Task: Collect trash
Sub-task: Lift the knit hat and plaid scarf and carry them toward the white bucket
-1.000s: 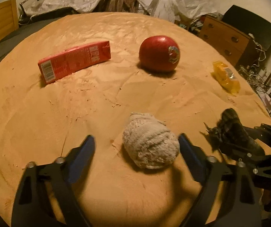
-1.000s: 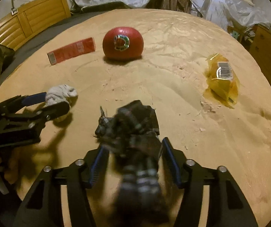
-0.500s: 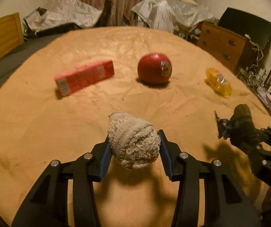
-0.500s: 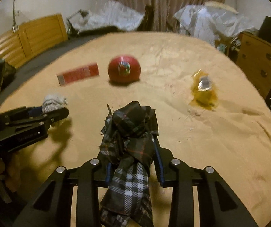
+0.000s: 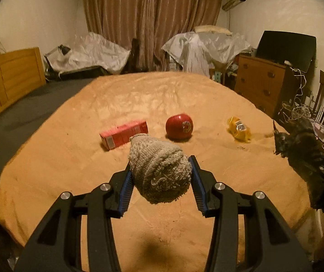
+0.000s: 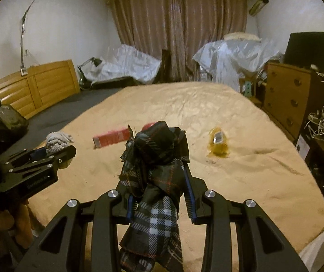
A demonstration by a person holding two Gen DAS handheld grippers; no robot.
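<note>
Bed point(image 5: 75, 165): covered by an orange blanket; red carton point(image 5: 123, 134), red ball point(image 5: 179, 126) and yellow wrapper point(image 5: 239, 129) are laid on it.
Right gripper point(image 6: 159, 195): jaws clamped on plaid cloth point(image 6: 155, 181), raised above the bed.
Left gripper point(image 5: 160, 190): jaws closed on knitted sock ball point(image 5: 159, 172), lifted clear.

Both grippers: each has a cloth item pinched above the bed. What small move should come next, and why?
Probably carry both loads off the bed toward wherever trash goes; no bin shows. The left gripper clamps the knitted sock ball and the right gripper the plaid cloth, both clear of the blanket. The red carton, red ball and yellow wrapper remain.
</note>
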